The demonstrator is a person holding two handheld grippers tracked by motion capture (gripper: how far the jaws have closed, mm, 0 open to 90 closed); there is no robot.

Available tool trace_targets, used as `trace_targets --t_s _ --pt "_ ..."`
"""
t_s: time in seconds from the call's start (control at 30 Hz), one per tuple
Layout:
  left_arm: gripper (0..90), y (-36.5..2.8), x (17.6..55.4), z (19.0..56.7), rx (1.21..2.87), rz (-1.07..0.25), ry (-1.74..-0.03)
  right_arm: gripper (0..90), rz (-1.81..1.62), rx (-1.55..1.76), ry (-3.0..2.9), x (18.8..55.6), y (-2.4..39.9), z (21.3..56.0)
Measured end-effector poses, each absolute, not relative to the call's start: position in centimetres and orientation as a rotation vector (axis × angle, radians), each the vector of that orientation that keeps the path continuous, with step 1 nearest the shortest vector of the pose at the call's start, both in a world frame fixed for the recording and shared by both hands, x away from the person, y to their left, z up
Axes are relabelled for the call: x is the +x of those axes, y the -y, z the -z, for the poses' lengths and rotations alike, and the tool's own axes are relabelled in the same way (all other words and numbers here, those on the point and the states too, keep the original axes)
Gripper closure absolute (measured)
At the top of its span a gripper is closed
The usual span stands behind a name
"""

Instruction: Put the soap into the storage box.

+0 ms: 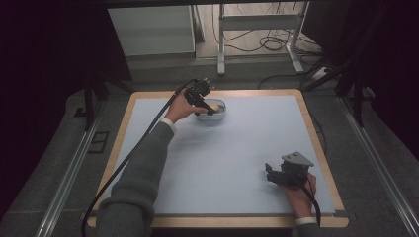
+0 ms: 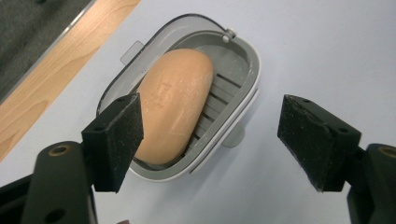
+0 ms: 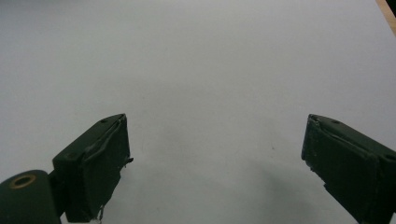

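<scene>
Below the left gripper [image 2: 210,140], a peach-coloured soap bar [image 2: 175,105] lay in a grey soap dish [image 2: 243,88] near the far edge of the table [image 1: 247,148]. The jaws of this gripper stood spread, clear of the soap; the left pad [image 2: 119,135] hung just above the near end of the bar, and the right pad [image 2: 303,135] hung beyond the dish rim over bare table. No pad pressed on the soap or the dish. Well apart from the dish, at the near right corner of the table, the right gripper [image 3: 215,158] was held low over the bare surface. Its jaws were likewise spread wide, with nothing between them.
</scene>
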State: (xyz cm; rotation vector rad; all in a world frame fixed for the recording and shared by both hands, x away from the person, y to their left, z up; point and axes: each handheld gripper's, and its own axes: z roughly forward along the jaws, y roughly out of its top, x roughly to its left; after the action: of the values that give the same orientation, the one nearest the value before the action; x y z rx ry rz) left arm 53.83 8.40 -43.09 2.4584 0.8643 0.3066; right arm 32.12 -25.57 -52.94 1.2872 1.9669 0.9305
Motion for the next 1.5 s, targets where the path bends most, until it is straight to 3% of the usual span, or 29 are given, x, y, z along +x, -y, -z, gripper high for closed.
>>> trace_targets --t_s 0.87,1.5 --pt "18.2 -15.2 43.1 43.9 2.333 -0.339 -0.877 7.6 -0.923 1.277 -1.963 32.1 25.4 53.0" --pt "17.3 -21.8 34.3 50.5 2.192 -0.359 -1.054 7.6 -0.925 1.27 -1.959 32.0 25.5 52.9"
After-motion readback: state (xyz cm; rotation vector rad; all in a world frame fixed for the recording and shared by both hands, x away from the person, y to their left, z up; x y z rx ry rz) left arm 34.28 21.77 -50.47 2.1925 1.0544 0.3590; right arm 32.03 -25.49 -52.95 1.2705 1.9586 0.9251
